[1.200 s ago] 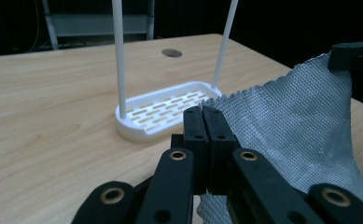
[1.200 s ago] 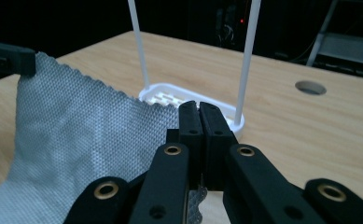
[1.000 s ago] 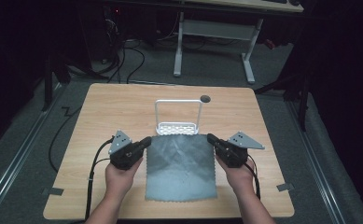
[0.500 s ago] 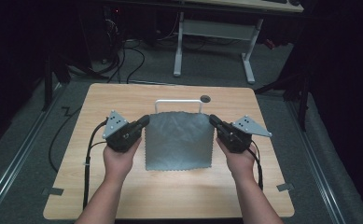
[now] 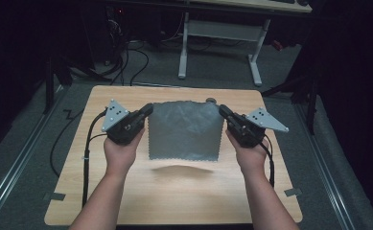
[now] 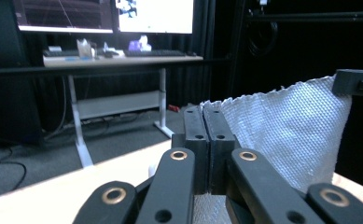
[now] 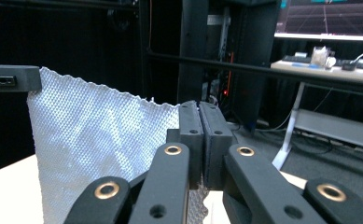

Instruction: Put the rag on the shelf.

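High view: cloth [image 5: 185,130] hung above the table [image 5: 174,191], stretched between left gripper [image 5: 146,110] and right gripper [image 5: 222,111], one top corner each.
Left gripper view: jaws clamped on cloth [image 6: 282,126].
Right gripper view: jaws pinched cloth [image 7: 100,140]; looked light, limp, best held by corners.

wooden table [image 5: 174,191] — behind it a desk [image 6: 123,58], monitors [image 6: 153,14].
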Motion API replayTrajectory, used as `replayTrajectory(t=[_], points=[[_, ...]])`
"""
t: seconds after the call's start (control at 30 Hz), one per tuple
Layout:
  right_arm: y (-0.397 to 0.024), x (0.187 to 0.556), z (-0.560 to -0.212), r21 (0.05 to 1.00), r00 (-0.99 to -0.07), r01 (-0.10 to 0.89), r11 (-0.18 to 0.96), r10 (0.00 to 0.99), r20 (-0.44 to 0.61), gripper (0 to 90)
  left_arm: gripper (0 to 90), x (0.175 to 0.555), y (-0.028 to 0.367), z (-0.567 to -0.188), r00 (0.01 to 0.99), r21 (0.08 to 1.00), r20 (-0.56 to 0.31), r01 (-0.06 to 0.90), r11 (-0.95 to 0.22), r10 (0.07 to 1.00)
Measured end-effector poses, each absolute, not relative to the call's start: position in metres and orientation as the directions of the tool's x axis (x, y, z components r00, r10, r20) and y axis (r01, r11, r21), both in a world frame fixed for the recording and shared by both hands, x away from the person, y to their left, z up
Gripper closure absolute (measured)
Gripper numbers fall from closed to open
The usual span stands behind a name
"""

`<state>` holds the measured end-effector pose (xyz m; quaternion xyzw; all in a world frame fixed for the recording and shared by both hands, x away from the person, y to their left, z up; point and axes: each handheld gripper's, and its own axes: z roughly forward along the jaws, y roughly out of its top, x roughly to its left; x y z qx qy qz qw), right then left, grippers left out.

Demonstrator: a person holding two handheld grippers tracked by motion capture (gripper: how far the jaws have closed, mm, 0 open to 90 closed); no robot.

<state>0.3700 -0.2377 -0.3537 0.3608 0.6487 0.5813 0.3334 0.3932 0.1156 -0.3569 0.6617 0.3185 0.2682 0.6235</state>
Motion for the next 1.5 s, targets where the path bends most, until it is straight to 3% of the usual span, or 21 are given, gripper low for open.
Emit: replayTrajectory(t=[0.4, 0.7, 1.03, 1.5], points=[[-0.242, 0.374, -0.341, 0.996, -0.513, 0.071, 0.044, 0.858, -0.002, 89.4, 90.0, 0.399, 0.123, -0.349, 0.640, 0.997, -0.028, 0.069, -0.021, 0.768], [-0.240, 0.390, -0.336, 0.995, -0.495, 0.078, 0.063, 0.869, -0.016, 89.3, 90.0, 0.428, 0.118, -0.351, 0.626, 0.995, -0.015, 0.090, -0.053, 0.780], [-0.239, 0.443, -0.349, 0.985, -0.484, 0.161, 0.062, 0.875, 0.024, 89.3, 90.0, 0.477, 0.114, -0.360, 0.592, 0.984, 0.010, 0.136, -0.112, 0.806], [-0.240, 0.498, -0.363, 0.968, -0.454, 0.244, 0.063, 0.889, 0.057, 89.3, 90.0, 0.529, 0.108, -0.382, 0.582, 0.962, -0.069, 0.254, -0.101, 0.810]])
